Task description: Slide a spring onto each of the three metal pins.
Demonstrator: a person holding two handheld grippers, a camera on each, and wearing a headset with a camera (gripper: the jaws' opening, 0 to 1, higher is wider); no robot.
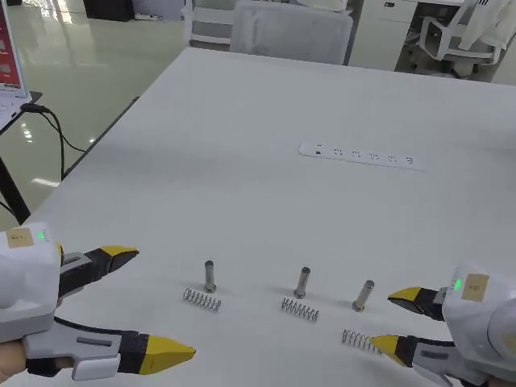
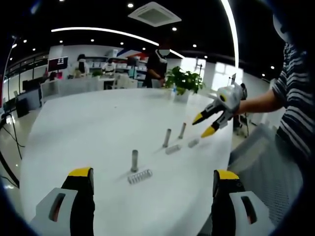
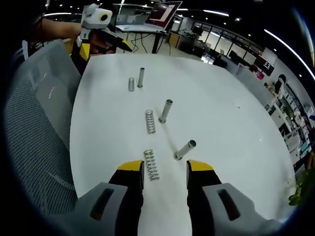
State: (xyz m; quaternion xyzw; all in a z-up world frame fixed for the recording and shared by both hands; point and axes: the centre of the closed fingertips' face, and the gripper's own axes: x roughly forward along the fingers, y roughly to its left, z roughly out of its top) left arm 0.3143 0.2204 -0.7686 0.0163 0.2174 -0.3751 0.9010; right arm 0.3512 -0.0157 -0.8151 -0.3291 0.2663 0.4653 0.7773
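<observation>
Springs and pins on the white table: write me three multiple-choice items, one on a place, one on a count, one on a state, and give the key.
1. Where do the springs lie relative to the pins?
A. Threaded onto them
B. Flat on the table, one beside each
C. Stacked in one heap away from them

2. How many pins stand on the table?
A. Two
B. Four
C. Three

3. What state is the left gripper in?
A. Open, holding nothing
B. Shut on a spring
C. Shut on a pin

Key:
1 B: each spring lies on the table near the foot of a pin, and none is on a pin.
2 C: the head view shows three pins in a row.
3 A: its yellow-tipped jaws stand wide apart with nothing between them.
</observation>
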